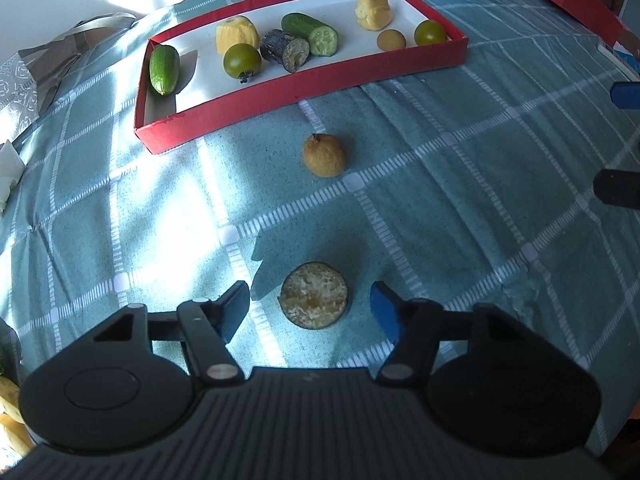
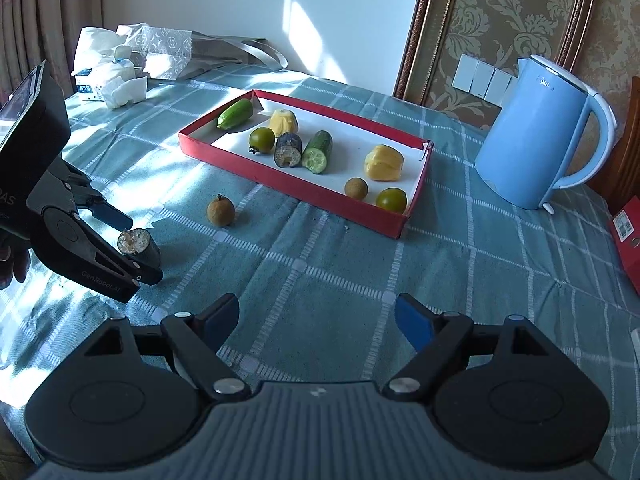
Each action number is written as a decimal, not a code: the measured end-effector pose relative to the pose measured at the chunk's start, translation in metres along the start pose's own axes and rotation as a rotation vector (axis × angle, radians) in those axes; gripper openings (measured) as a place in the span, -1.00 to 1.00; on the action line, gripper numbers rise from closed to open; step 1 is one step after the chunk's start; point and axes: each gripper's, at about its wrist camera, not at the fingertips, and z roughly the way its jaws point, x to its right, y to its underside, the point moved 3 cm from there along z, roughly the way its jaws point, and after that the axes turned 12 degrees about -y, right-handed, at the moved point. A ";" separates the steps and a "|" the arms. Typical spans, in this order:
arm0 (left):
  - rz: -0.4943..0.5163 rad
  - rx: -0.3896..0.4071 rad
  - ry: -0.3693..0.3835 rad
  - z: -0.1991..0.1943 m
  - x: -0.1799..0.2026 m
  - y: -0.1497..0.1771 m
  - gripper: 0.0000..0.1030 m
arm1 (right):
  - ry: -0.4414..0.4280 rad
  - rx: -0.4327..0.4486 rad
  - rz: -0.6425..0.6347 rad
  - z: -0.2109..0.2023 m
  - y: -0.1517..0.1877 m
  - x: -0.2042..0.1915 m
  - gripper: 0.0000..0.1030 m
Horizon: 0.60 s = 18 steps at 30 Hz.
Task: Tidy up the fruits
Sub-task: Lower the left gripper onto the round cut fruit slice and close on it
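Two pieces are sitting loose on the checked tablecloth (image 1: 460, 220) right now. One is a dark-skinned stub (image 1: 314, 295) with a pale, crumbly cut face, standing on end right between the fingers of my left gripper (image 1: 310, 312). From the left wrist view there's a gap on both sides, so the pads aren't squeezing it; the jaws sit about halfway in around it. The right wrist view shows one finger beside it and the other hidden behind, same story as far as I can tell. The other loose one is a small brown round fruit (image 1: 324, 155) with a little stem nub, farther out, between the stub and the red tray (image 1: 304, 94).

Inside the tray: a small cucumber (image 1: 164, 65) at the left end, a peeled yellow chunk (image 1: 236, 34), a green tomato (image 1: 242, 61), another dark stub (image 1: 285, 50) lying on its side, a cut cucumber (image 1: 311, 33), a second yellow chunk (image 1: 373, 11), a little brown ball (image 1: 391, 39) and a second green tomato (image 1: 430, 32) in the right corner.

My right gripper (image 2: 316, 320) hangs over bare cloth, jaws wide with nothing in them. Blue kettle (image 2: 540, 136) stands just past the tray's right end.
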 end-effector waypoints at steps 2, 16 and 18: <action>-0.001 -0.002 0.004 0.001 0.000 0.000 0.19 | 0.000 -0.002 -0.001 0.000 0.000 -0.001 0.66; -0.035 -0.030 0.082 0.004 -0.001 -0.009 -0.41 | 0.000 -0.015 -0.005 0.003 0.000 -0.004 0.66; -0.040 -0.030 0.079 0.003 -0.002 -0.008 -0.41 | 0.001 -0.015 -0.005 0.003 0.000 -0.004 0.66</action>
